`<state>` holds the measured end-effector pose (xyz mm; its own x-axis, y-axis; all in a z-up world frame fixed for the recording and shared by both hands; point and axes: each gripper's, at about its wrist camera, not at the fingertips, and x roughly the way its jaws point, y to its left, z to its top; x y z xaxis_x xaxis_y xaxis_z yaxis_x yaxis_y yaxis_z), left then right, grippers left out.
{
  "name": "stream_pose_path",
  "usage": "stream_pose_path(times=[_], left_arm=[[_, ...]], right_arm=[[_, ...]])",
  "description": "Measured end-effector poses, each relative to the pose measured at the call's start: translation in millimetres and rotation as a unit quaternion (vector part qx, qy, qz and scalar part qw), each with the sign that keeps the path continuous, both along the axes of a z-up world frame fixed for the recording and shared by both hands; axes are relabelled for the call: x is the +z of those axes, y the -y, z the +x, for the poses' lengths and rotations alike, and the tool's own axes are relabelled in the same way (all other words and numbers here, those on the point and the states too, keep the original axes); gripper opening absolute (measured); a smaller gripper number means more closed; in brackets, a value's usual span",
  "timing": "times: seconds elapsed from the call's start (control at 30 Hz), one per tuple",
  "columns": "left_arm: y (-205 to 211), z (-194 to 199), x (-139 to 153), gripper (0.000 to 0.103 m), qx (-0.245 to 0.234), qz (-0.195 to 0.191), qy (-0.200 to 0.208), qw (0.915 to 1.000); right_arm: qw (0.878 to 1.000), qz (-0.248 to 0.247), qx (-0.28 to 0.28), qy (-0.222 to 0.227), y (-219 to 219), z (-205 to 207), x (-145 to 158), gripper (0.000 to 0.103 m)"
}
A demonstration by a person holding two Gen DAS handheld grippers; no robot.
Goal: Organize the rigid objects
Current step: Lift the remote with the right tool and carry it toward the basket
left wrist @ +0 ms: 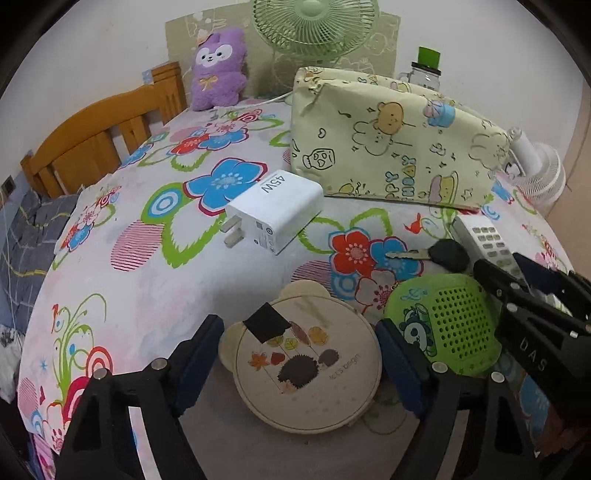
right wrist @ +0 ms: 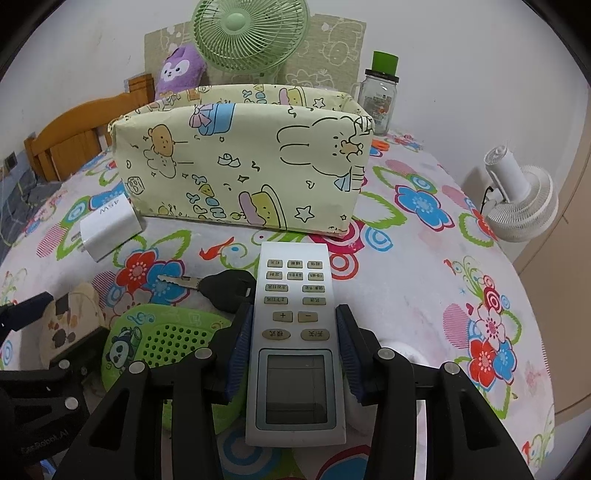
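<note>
My left gripper (left wrist: 299,328) is open around a round beige lid (left wrist: 306,365) with a hedgehog picture; its fingers stand apart from the lid's sides. My right gripper (right wrist: 293,325) has both pads against the sides of a white remote control (right wrist: 295,332), which still seems to lie on the bed. A green perforated disc (right wrist: 162,339) lies left of the remote, a black-headed key (right wrist: 218,286) beyond it, and a white 45W charger (left wrist: 275,214) further left. A pale yellow cartoon-print box (right wrist: 243,162) stands open-topped at the back.
A flower-print sheet (right wrist: 424,295) covers the bed. A green fan (right wrist: 251,33), a purple plush (left wrist: 218,70) and a glass jar with green cap (right wrist: 380,96) stand behind the box. A white fan (right wrist: 524,199) is at the right edge. A wooden headboard (left wrist: 96,136) is left.
</note>
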<state>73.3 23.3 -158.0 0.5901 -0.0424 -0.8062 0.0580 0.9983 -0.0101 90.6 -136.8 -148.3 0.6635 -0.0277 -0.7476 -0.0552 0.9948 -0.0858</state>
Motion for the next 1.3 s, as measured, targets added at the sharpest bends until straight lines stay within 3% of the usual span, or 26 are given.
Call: stream_pose_path(times=[0.23, 0.43, 1.3], left_arm=[[2, 7, 2, 0.084, 0.010, 0.009, 0.006, 0.9999], [5, 12, 10, 0.085, 0.009, 0.007, 0.019, 0.9998], [39, -3, 43, 0.085, -0.017, 0.015, 0.053, 0.9984]], right_arm=[[1.000, -0.010, 0.000, -0.002, -2, 1, 0, 0.048], [1.000, 0.009, -0.003, -0.001, 2, 2, 2, 0.047], [0.999, 0.020, -0.005, 0.042, 18, -23, 46, 0.047]])
